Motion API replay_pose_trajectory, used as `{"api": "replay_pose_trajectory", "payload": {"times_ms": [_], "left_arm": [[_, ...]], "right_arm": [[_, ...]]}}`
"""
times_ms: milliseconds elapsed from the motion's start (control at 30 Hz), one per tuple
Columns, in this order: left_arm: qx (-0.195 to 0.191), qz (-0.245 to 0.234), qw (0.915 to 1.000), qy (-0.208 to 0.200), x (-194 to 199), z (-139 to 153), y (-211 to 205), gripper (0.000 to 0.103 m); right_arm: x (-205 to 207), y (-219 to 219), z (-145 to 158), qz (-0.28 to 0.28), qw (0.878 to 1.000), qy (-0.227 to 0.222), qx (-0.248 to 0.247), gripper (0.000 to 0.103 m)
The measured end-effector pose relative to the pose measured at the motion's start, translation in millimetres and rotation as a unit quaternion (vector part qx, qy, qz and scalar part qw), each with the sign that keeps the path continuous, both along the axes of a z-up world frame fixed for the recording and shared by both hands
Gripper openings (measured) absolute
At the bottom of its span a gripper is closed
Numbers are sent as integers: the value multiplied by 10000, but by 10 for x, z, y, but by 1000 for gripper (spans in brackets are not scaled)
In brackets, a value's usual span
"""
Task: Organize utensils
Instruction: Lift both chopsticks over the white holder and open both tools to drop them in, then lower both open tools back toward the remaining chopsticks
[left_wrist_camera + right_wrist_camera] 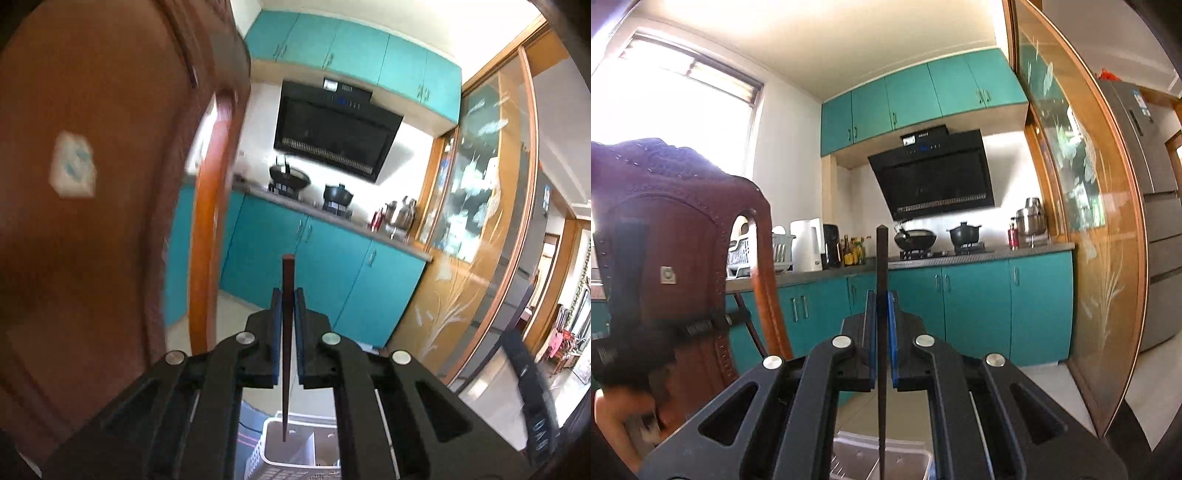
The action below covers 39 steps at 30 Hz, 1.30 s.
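Observation:
My left gripper (pixel 288 295) is shut on a dark red-brown chopstick (pixel 286 354) held upright; its lower tip hangs over a white slotted utensil holder (pixel 295 446) just below the fingers. My right gripper (pixel 882 297) is shut on a dark chopstick (pixel 882 350), also upright, with its lower tip reaching down into a white utensil holder (pixel 912 461) with compartments at the bottom of the view. Whether either tip touches the holder's floor is hidden.
A carved wooden chair back (pixel 687 258) stands close at the left; in the left wrist view it fills the left side (pixel 92 221). Teal kitchen cabinets (pixel 979 306), a stove with pots (pixel 916 238) and a range hood lie ahead. A glass sliding door (pixel 1089 221) is at the right.

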<state>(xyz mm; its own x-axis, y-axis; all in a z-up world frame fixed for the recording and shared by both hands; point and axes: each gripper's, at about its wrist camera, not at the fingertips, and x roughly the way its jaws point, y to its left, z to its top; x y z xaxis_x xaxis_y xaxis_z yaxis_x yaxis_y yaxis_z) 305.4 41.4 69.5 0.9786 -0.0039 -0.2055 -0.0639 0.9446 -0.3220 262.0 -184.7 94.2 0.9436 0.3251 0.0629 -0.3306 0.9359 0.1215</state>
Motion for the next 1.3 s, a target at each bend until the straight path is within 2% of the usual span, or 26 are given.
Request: {"api": "replay_pose_trajectory", "payload": {"times_ms": [100, 267, 433, 533, 600, 667, 800, 900, 967, 1067, 1100, 1167, 1233, 1300], "left_arm": [[60, -43, 9997, 218, 187, -128, -71, 7], [322, -87, 9979, 561, 372, -371, -212, 7], [312, -277, 9950, 909, 471, -613, -295, 7], [425, -343, 9933, 1019, 444, -708, -331, 7], [413, -428, 9925, 1066, 419, -734, -341, 7], [327, -516, 9923, 1081, 378, -748, -342, 7], [294, -574, 9928, 1013, 182, -770, -310, 7], [301, -602, 9939, 876, -31, -799, -277, 14], [331, -527, 9952, 753, -228, -858, -216, 25], [561, -319, 9955, 699, -497, -973, -172, 30], [629, -287, 9949, 739, -545, -1014, -160, 31], [729, -277, 9929, 898, -626, -1124, -129, 33], [762, -282, 9912, 1047, -683, -1218, -90, 35], [802, -310, 9896, 1154, -734, -1277, -56, 36]], "right_arm": [[120, 40, -84, -15, 9999, 97, -140, 6], [349, 88, -430, -23, 9978, 497, -444, 7], [425, 12, -692, 71, 9945, 957, -419, 7], [357, -42, -764, 48, 9933, 1075, -412, 8], [275, -80, -777, 12, 9929, 1092, -472, 15], [149, -110, -784, 3, 9928, 1079, -525, 30], [-238, -247, -798, 86, 9940, 996, -448, 41], [-574, -332, -943, 166, 9937, 1011, -453, 48], [-757, -362, -1135, 258, 9909, 1222, -506, 53], [-835, -270, -1526, 427, 9756, 2020, -741, 58], [-796, -160, -1735, 525, 9607, 2539, -992, 58], [-730, 34, -1995, 527, 9355, 3164, -1484, 58], [-703, 231, -2211, 612, 9159, 3511, -1847, 58], [-683, 362, -2334, 704, 9032, 3726, -2013, 58]]}}
